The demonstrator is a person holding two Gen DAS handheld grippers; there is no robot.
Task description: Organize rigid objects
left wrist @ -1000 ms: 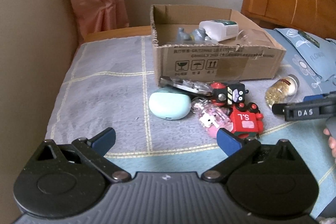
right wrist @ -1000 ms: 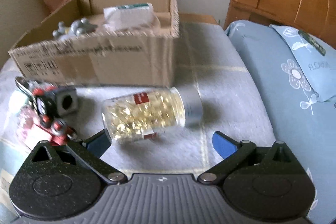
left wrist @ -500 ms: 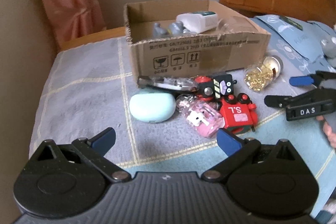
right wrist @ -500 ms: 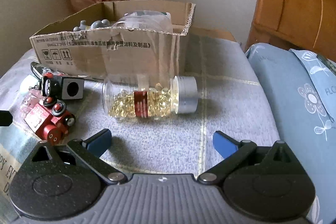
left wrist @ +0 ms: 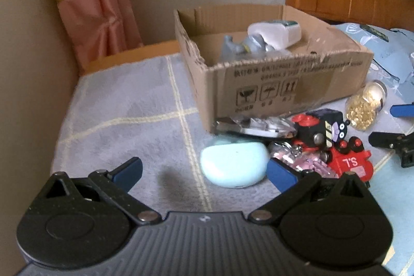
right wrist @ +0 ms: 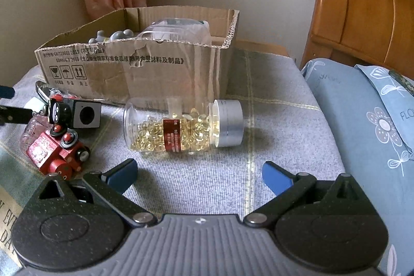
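Observation:
A cardboard box (left wrist: pixel 284 84) (right wrist: pixel 134 69) stands on the grey checked blanket and holds a white bottle (left wrist: pixel 274 34) and grey figures (left wrist: pixel 233 48). In front of it lie a mint case (left wrist: pixel 235 164), a pink clear toy (left wrist: pixel 308 164), a red train (left wrist: pixel 349 162) (right wrist: pixel 54 154), a black toy cube (left wrist: pixel 318 128) (right wrist: pixel 77 113) and a clear flat item (left wrist: pixel 253 127). A capsule bottle (right wrist: pixel 181 127) (left wrist: pixel 364 105) lies on its side. My left gripper (left wrist: pixel 204 172) is open just short of the mint case. My right gripper (right wrist: pixel 199 172) is open just short of the capsule bottle.
A wooden headboard (right wrist: pixel 367 7) stands at the right, with a blue flowered pillow (right wrist: pixel 367 120) below it. A pink curtain (left wrist: pixel 90 7) hangs in the far left corner by the wall. The blanket's left edge (left wrist: pixel 64 120) runs along the wall.
My left gripper has moved in closer to the mint case. My right gripper has drawn back and levelled; the capsule bottle now lies farther ahead between the open fingers.

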